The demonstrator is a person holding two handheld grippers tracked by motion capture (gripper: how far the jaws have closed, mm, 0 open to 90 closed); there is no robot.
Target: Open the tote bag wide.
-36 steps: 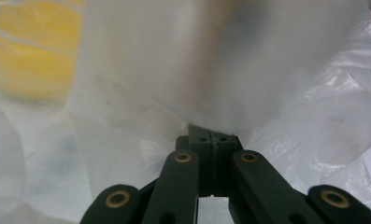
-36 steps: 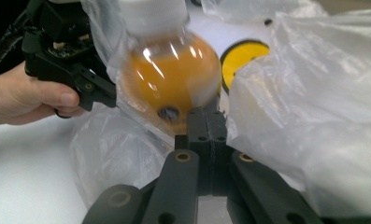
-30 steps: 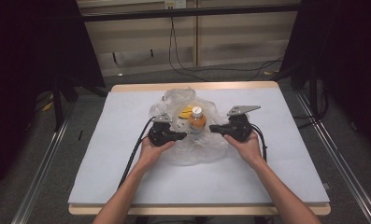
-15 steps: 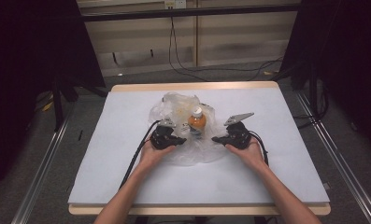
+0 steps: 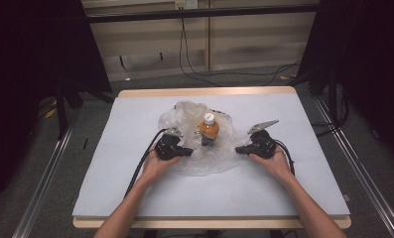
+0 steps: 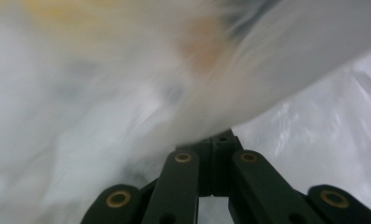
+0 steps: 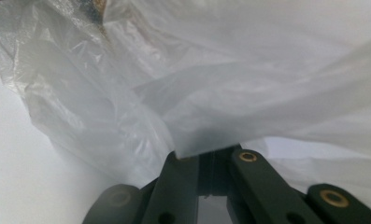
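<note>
Plastic bag (image 5: 204,148), clear and crumpled, lies spread at the middle of the white table (image 5: 110,198) in the high view, with an orange bottle (image 5: 209,130) standing upright on or in it, white cap on top. The left gripper (image 5: 187,151) sits at the bag's left edge and the right gripper (image 5: 240,148) at its right edge, both pointing inward toward each other. The bottle stands between the two tools and a little beyond them, its long axis vertical; the left gripper looks slightly nearer to it. Any pull outward would, I judge, stretch the film under or around the bottle, so the hands need to work evenly.

Left gripper view: the black jaws meet at a narrow point and a fold of the bag is pinched between them. The film (image 6: 127,102) billows up blurred, with an orange smudge (image 6: 199,46) of the bottle behind it, ahead and slightly to one side.

Right gripper view: the jaws are likewise closed tight on a flap of the bag (image 7: 248,93), which drapes over the tips. White table surface (image 7: 15,186) shows at the lower left.
</note>
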